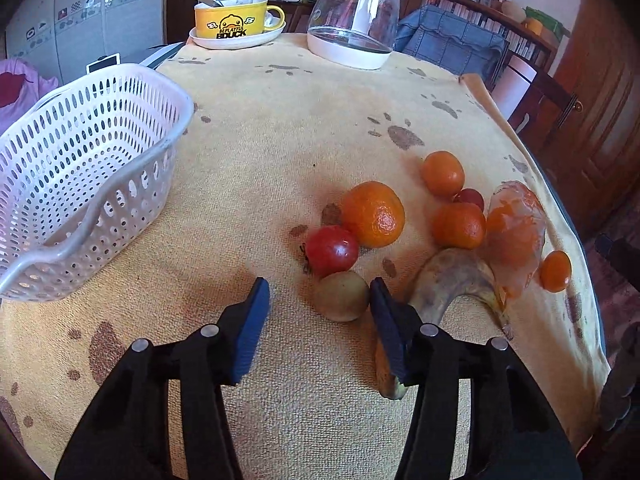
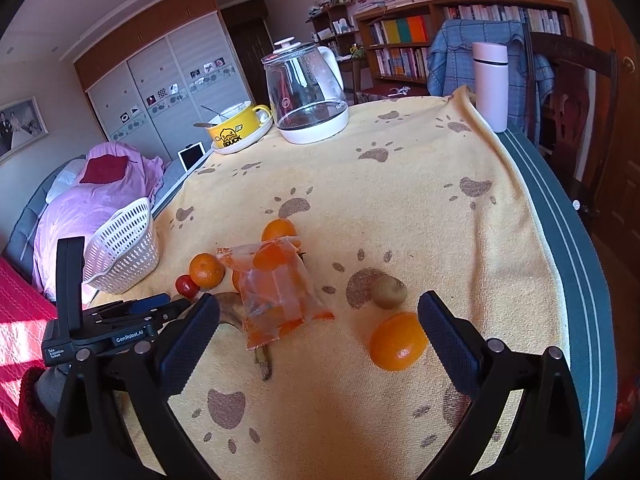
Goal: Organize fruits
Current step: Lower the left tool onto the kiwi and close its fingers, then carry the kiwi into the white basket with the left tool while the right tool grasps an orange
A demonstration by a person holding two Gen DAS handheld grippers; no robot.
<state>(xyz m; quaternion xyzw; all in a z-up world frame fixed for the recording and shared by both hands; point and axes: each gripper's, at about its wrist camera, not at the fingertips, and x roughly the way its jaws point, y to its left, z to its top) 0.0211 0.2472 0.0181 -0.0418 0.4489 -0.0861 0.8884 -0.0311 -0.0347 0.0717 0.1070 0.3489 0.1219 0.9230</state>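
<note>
Nearest the left wrist camera, the left gripper has its blue pads spread apart and holds nothing; a brownish kiwi lies on the cloth just ahead, closer to the right-hand pad and almost touching it. Judging by that, the kiwi is the likely pick, and the tool would need to shift slightly right to centre it. Just beyond sit a red fruit and a large orange, touching each other. The blackened banana curves off to the right. The right gripper is also wide apart and empty, with an orange near its right finger. The white basket, empty, stands far left.
</note>
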